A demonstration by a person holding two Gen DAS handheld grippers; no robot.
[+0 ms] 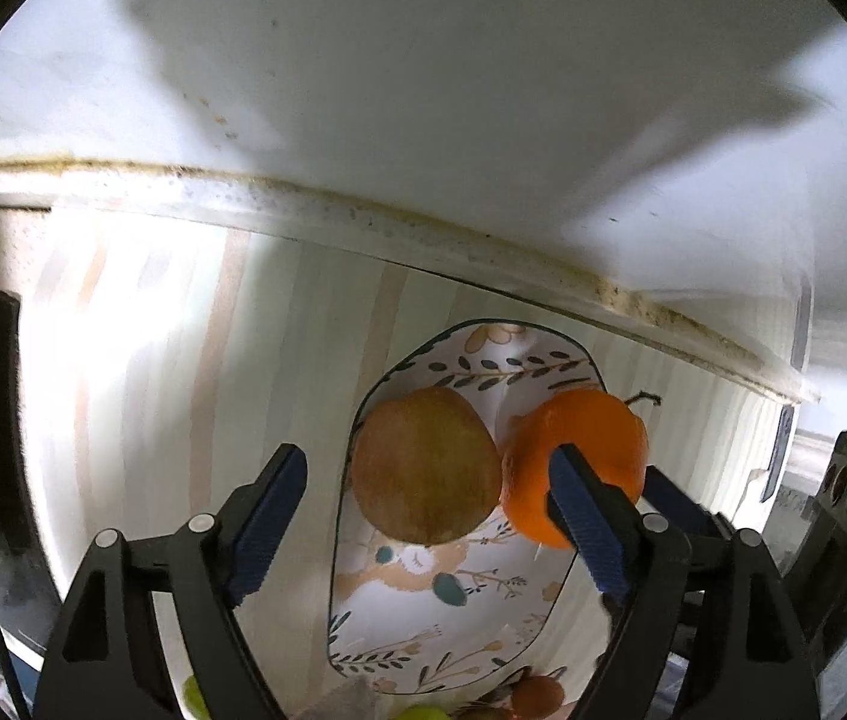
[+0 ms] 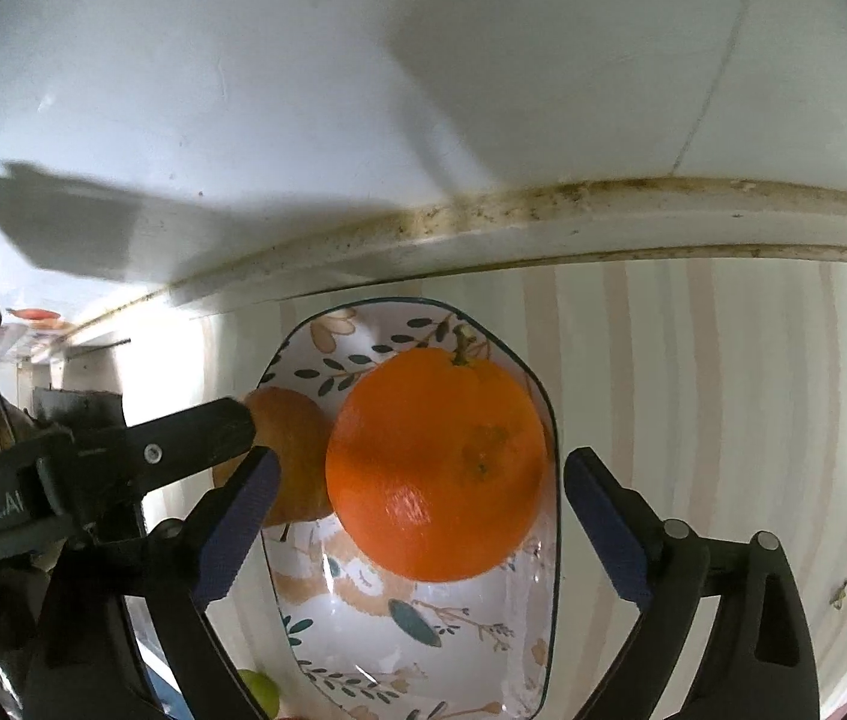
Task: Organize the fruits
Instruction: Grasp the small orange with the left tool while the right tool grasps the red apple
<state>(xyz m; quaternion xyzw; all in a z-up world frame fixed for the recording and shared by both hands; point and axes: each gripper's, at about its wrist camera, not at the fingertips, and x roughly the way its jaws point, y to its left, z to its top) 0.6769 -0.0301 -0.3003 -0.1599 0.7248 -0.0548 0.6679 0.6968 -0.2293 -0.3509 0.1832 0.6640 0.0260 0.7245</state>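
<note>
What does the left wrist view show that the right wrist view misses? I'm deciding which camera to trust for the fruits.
Only the left wrist view shows the brown pear whole, plus a small brown fruit at the bottom edge. Only the right wrist view shows the orange whole and unblocked. Both share the floral dish holding both fruits, with both grippers open.

Left gripper: jaws spread wide, blue-padded fingers angled forward and downward, nothing clamped. Right gripper: likewise wide open, pads apart, empty. Both held close together, left finger crossing into right wrist view.
</note>
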